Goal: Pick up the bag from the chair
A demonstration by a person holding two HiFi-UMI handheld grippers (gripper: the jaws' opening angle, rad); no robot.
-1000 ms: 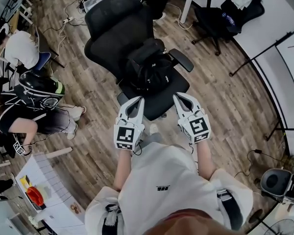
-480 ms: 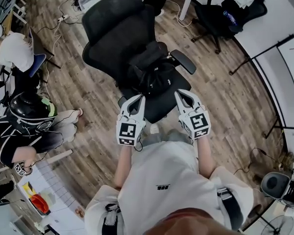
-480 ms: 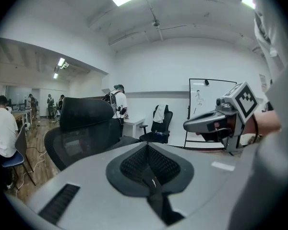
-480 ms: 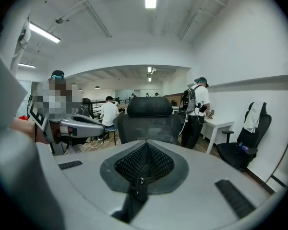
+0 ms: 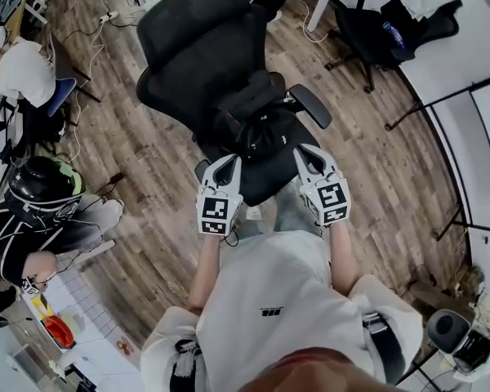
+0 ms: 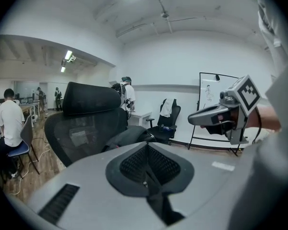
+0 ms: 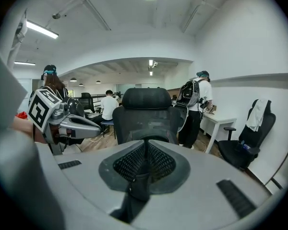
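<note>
Chair, bag, two tongs: seen from above
One black mesh chair [image 5: 198, 47] on the wood floor [image 5: 147, 162]; one black bag [image 5: 257, 125] slumped on its seat against the backrest. My left tongs [image 5: 231, 162] and right tongs [image 5: 305, 153] hang over the seat's front edge, just short of the bag, each pressed together, pinching nothing.

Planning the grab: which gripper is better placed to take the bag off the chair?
Probably left: the left gripper sees the bag just past its shut jaws; the right gripper faces the backrest.
</note>
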